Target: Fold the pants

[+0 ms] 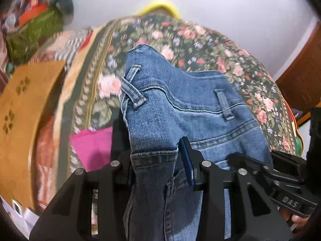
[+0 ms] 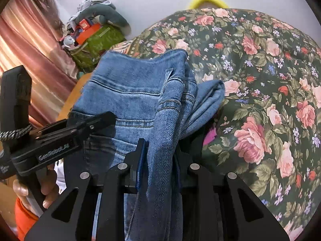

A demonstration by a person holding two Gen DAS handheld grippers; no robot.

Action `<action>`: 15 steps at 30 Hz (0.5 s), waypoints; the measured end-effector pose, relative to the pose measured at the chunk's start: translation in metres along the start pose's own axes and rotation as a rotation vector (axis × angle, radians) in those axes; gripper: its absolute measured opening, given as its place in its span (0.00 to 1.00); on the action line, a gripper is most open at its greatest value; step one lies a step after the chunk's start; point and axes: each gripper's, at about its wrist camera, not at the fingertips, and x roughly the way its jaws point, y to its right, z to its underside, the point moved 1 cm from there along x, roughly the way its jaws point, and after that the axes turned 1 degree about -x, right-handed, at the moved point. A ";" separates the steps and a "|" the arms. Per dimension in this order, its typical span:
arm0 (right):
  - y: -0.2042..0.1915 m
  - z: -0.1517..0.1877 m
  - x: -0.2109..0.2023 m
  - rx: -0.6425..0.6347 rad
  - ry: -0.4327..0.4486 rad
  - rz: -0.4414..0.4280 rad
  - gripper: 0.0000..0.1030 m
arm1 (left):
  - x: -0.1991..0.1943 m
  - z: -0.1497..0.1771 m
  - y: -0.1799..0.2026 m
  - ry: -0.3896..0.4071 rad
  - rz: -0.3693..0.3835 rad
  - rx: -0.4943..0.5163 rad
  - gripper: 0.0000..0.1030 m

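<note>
Bedspread (image 2: 260,80) with pink roses on dark green is filling the right side and the centre of both wrist views, below a pale wall. Blue jeans (image 1: 180,110) are hanging above it in the middle of each frame, doubled over, with the waistband and belt loops toward the top. The left gripper (image 1: 154,160) is clenching a thick fold of the jeans at the lower centre of its view, and the right gripper (image 2: 160,156) is pinching another bunched fold in the same way. In the right wrist view the left gripper is also showing at the lower left, with a hand (image 2: 26,192) holding it. A yellow object (image 2: 208,0) is peeking out at the top edge behind the bedspread.
</note>
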 end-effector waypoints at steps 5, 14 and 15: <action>-0.011 0.009 -0.014 -0.108 -0.013 0.067 0.29 | 0.002 0.010 -0.008 -0.029 -0.057 -0.043 0.47; -0.038 0.037 -0.102 -0.195 0.147 0.041 0.29 | -0.108 0.030 0.009 0.127 -0.177 0.054 0.46; -0.044 0.041 -0.118 -0.207 0.180 0.035 0.29 | -0.129 0.034 0.015 0.163 -0.170 0.061 0.46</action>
